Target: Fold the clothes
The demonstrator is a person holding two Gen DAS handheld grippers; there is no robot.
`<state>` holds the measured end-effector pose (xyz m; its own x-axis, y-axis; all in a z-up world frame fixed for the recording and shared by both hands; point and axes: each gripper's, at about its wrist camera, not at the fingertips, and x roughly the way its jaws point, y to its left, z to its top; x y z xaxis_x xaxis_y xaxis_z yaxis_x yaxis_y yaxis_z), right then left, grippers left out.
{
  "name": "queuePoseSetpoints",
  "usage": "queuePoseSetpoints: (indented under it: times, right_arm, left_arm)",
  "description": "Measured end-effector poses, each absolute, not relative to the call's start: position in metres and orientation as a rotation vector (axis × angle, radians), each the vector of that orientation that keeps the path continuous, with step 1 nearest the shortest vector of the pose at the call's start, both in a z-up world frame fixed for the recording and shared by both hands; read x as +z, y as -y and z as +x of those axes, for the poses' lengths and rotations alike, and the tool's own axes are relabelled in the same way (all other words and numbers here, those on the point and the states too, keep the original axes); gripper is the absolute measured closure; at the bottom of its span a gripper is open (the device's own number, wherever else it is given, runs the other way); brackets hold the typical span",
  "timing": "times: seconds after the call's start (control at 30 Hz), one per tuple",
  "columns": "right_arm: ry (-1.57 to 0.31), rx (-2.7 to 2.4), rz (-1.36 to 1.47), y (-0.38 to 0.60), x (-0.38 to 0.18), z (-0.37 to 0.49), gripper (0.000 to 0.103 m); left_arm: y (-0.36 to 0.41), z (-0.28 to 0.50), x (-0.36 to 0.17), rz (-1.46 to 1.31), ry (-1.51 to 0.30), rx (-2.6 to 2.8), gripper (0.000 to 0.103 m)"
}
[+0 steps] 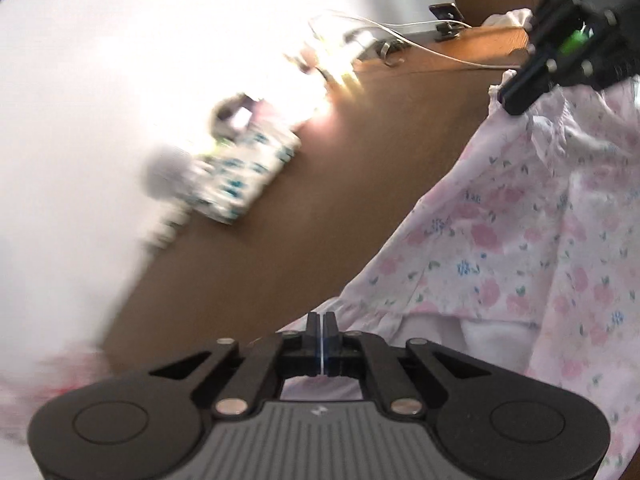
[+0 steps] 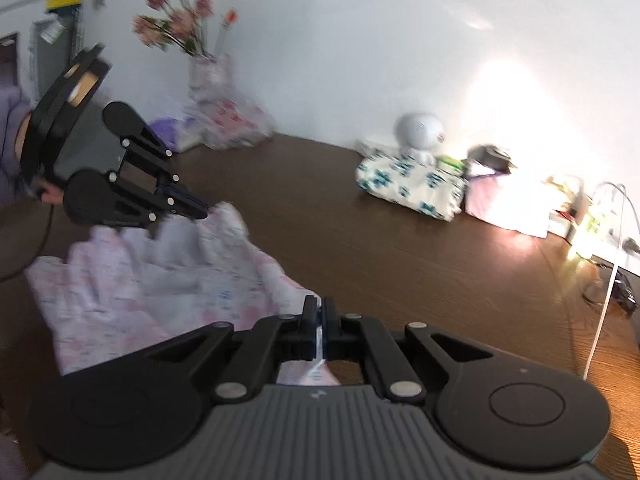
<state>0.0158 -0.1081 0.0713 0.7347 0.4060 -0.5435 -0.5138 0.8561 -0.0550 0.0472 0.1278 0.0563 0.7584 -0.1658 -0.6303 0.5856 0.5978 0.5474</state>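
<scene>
A pink floral garment (image 1: 520, 240) hangs bunched over the brown table (image 1: 300, 220), stretched between both grippers. My left gripper (image 1: 322, 320) is shut, with the garment's frilled edge at its tips. The right wrist view shows the left gripper (image 2: 202, 211) pinching a raised corner of the garment (image 2: 160, 280). My right gripper (image 2: 319, 308) is shut on the garment, a strip of cloth showing between its fingers. In the left wrist view the right gripper (image 1: 514, 102) grips the garment's far upper corner.
Along the wall stand a blue-patterned tissue box (image 2: 412, 186) with a white figurine (image 2: 418, 132) on it, a vase of pink flowers (image 2: 208, 72) and a plastic bag (image 2: 232, 124). White cables (image 2: 604, 280) trail at the right end. Bare table top (image 2: 360, 260) lies between.
</scene>
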Motion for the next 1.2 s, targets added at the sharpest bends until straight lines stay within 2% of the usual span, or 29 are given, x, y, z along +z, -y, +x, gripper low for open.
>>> queuePoseSetpoints:
  times: [0.23,0.3,0.47,0.5,0.53,0.57,0.63,0.67,0.77,0.83,0.87,0.9,0.97,1.0,1.03,1.07,1.1,1.2]
  right_arm:
    - [-0.548,0.544,-0.319,0.107,0.066,-0.03,0.101]
    - [-0.54,0.593,-0.349,0.105,0.062,-0.043,0.101]
    - [-0.574,0.645,-0.411,0.094,0.047,-0.05,0.101]
    - [-0.58,0.644,-0.406,0.093,0.044,-0.05,0.101]
    - [-0.587,0.643,-0.402,0.091,0.042,-0.049,0.101]
    - [-0.592,0.642,-0.396,0.09,0.039,-0.048,0.101]
    - [-0.601,0.642,-0.38,0.09,0.035,-0.047,0.101]
    - [-0.605,0.643,-0.372,0.09,0.033,-0.047,0.101]
    - [-0.611,0.628,-0.344,0.093,0.031,-0.043,0.101]
    - [-0.612,0.618,-0.33,0.096,0.03,-0.04,0.101]
    - [-0.612,0.615,-0.324,0.097,0.03,-0.038,0.101]
    - [-0.612,0.614,-0.317,0.098,0.03,-0.037,0.101]
    - [-0.616,0.61,-0.31,0.1,0.029,-0.033,0.101]
    - [-0.619,0.607,-0.308,0.101,0.029,-0.031,0.101]
    - [-0.622,0.604,-0.307,0.101,0.028,-0.029,0.101]
    - [-0.626,0.6,-0.301,0.102,0.027,-0.027,0.101]
    - [-0.63,0.595,-0.292,0.103,0.026,-0.025,0.101]
    - [-0.64,0.569,-0.265,0.106,0.023,-0.019,0.101]
  left_arm:
    - [-0.111,-0.06,0.047,0.818,-0.35,-0.253,0.103]
    - [-0.103,-0.082,0.044,0.787,-0.349,-0.283,0.103]
    - [-0.091,-0.074,0.054,0.864,-0.385,-0.508,0.091]
    - [-0.091,-0.063,0.06,0.865,-0.403,-0.536,0.081]
    - [-0.092,-0.048,0.067,0.853,-0.428,-0.568,0.06]
    - [-0.095,-0.031,0.075,0.833,-0.457,-0.598,0.049]
    - [-0.101,0.008,0.085,0.781,-0.529,-0.646,0.032]
    - [-0.104,0.035,0.082,0.73,-0.592,-0.649,0.029]
    - [-0.114,0.113,0.073,0.574,-0.778,-0.652,0.029]
    - [-0.118,0.153,0.059,0.492,-0.852,-0.583,0.036]
    - [-0.117,0.165,0.052,0.468,-0.877,-0.553,0.041]
    - [-0.116,0.176,0.045,0.444,-0.902,-0.522,0.055]
    - [-0.114,0.187,0.039,0.418,-0.927,-0.515,0.067]
    - [-0.112,0.187,0.038,0.423,-0.929,-0.523,0.081]
    - [-0.111,0.186,0.038,0.433,-0.929,-0.531,0.089]
    - [-0.111,0.183,0.038,0.438,-0.926,-0.539,0.091]
    - [-0.112,0.181,0.038,0.435,-0.928,-0.542,0.101]
    - [-0.118,0.174,0.039,0.404,-0.909,-0.499,0.103]
